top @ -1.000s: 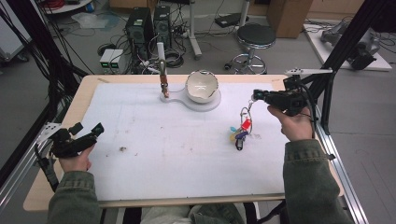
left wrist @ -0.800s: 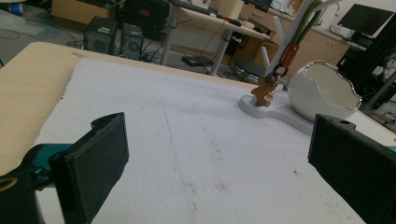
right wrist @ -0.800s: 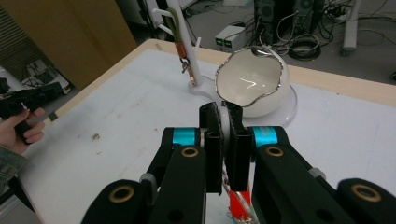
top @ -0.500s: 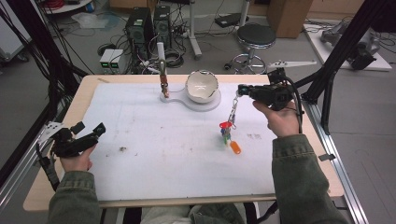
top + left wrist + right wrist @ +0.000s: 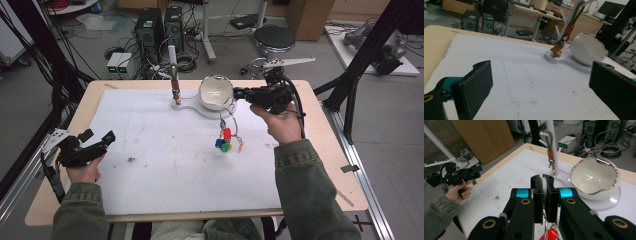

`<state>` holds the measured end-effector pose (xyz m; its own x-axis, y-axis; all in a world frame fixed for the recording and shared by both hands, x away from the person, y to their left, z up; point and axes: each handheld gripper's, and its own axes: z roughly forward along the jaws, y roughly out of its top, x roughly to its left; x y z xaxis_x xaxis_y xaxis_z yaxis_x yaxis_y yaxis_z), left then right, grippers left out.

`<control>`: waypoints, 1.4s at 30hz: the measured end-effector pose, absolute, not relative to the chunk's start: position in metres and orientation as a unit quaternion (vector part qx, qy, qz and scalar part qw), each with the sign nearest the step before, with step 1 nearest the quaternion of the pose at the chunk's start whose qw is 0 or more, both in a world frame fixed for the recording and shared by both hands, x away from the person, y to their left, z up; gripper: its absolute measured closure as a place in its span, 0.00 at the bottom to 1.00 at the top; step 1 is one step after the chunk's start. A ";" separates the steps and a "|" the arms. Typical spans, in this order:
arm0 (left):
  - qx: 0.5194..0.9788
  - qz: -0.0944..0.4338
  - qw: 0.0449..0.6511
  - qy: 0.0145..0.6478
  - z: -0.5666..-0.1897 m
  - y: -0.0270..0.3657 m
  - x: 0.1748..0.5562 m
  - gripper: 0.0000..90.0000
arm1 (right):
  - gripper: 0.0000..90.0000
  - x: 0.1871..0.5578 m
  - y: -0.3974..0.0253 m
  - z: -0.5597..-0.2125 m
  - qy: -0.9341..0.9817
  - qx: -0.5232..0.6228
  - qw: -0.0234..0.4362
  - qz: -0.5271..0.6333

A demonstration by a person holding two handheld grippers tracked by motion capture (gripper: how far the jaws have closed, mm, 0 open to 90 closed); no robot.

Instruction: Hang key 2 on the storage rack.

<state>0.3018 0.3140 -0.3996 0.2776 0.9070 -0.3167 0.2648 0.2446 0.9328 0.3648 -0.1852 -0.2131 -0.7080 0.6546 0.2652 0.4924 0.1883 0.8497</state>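
The right claw (image 5: 236, 93) hangs in the air just beside the rim of the white bowl (image 5: 216, 93), held from below by the person's right hand (image 5: 283, 125). Its jaws are clenched on a pale tab at the top of a bunch of keys (image 5: 226, 140), and the bunch dangles straight down from the jaws on thin wire loops. At the bottom of the bunch sit a red, a blue and a green tag, with a small orange piece a little to the side, all under the claw and close above the white mat (image 5: 150, 190); whether they touch the mat I cannot tell. In the right gripper view the two black jaws stand nearly together around the pale tab (image 5: 544, 188), and a red tag (image 5: 551, 233) shows below them.

Beyond the right claw, the bowl stands on a flat white base (image 5: 192, 106), which also carries a thin upright post (image 5: 172, 60). A small brown charm (image 5: 175, 91) hangs on the post, on the far side of the bowl from the claw.

The left claw (image 5: 96, 140) is well apart from all this, low over the near left part of the mat, gripped by the left hand (image 5: 82, 170). Its jaws are released and spread wide, with nothing between them; in the left gripper view they frame bare mat, with the bowl (image 5: 587, 48) and charm (image 5: 556, 48) far ahead.
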 end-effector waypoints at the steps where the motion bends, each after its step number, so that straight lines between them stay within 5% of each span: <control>1: 0.549 0.276 0.581 0.533 -0.399 0.314 0.302 0.06 | 0.97 0.365 -0.182 -0.213 0.768 0.373 0.076 0.515; 42: 0.592 0.221 0.615 0.472 -0.374 0.261 0.316 0.06 | 0.97 0.375 -0.104 -0.213 0.776 0.348 0.045 0.525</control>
